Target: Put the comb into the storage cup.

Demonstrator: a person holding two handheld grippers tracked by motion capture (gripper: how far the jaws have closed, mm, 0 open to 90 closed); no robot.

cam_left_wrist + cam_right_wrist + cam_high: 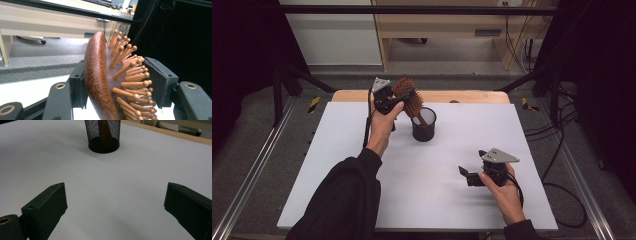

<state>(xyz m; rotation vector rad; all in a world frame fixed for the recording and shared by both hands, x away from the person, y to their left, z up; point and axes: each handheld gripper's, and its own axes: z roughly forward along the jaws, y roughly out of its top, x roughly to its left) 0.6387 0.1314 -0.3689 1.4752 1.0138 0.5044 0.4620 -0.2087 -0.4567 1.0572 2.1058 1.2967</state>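
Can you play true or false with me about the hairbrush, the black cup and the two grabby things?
1. The wooden hairbrush has its handle down in the black mesh cup. True.
2. The left hand-held gripper has the brush head between its jaws. True.
3. The right hand-held gripper holds the cup. False: it is open with nothing in it, apart from the cup.
4. The cup lies on its side. False: it stands upright on the white table.

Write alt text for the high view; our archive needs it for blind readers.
The left gripper holds a wooden hairbrush by its head, handle down inside a black mesh cup on a white table. The right gripper rests open nearby.
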